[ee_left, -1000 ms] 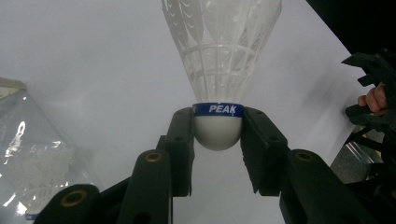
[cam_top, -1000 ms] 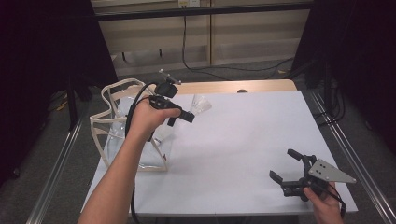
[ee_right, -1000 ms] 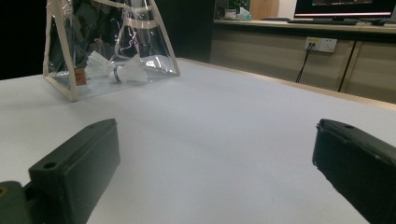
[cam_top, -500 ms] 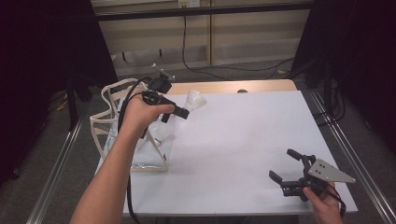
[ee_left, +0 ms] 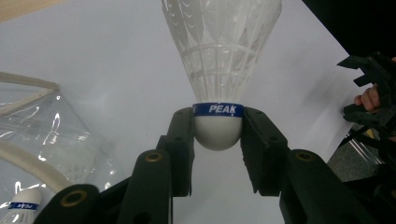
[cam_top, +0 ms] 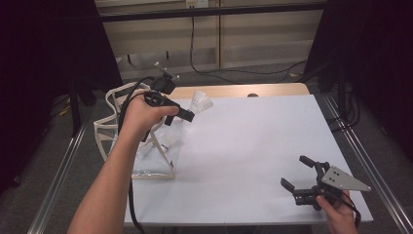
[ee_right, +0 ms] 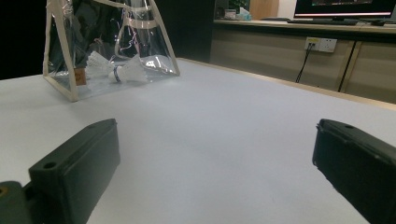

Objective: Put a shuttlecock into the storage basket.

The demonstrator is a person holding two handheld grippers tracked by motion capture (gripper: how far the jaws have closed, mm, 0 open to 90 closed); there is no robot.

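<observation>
left tool (ee_left: pixel 218 135) clamped on shuttlecock (ee_left: pixel 219 60) cork, feather tips cut off; right tool (cam_top: pixel 306 181) apart, empty.

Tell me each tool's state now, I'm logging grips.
Left tool: closed on the white plastic shuttlecock with a blue band.
Right tool: open, holding nothing.

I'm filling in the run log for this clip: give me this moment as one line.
left gripper: shut on shuttlecock, by its cork | right gripper: open, holds nothing | clear bag: on table, one shuttlecock inside
</observation>
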